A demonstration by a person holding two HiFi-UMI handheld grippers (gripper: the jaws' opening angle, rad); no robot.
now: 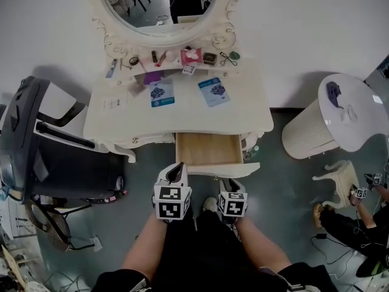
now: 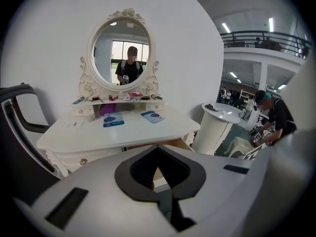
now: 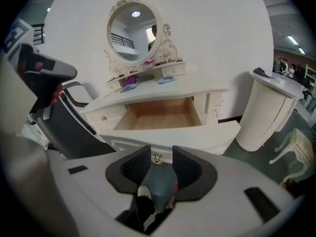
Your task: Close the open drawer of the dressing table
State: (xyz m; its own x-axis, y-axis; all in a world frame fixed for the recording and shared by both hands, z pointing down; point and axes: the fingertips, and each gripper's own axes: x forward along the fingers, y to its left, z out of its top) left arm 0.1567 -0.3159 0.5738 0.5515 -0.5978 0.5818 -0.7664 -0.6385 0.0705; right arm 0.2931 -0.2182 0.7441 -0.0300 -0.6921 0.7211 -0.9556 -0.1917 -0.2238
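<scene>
The white dressing table (image 1: 121, 117) stands against the wall with its middle drawer (image 1: 208, 149) pulled out, bare wood inside and nothing in it. The drawer's white front (image 3: 173, 135) faces me, and its small gold handle (image 3: 157, 159) shows just beyond my right gripper (image 3: 161, 154), whose jaws stand open with nothing between the pads. In the head view the right gripper (image 1: 230, 185) hangs just below the drawer front, apart from it. My left gripper (image 1: 176, 170) is at the front's left end, and its tips (image 2: 158, 149) meet, shut and holding nothing.
A black office chair (image 1: 55, 157) stands left of the table. A white wicker bin (image 1: 340, 120) and a small white stool (image 1: 340, 178) are at the right, with a person (image 1: 355, 224) crouched beyond. Blue packets (image 1: 161, 93) and small items lie on the tabletop under the oval mirror (image 1: 159, 5).
</scene>
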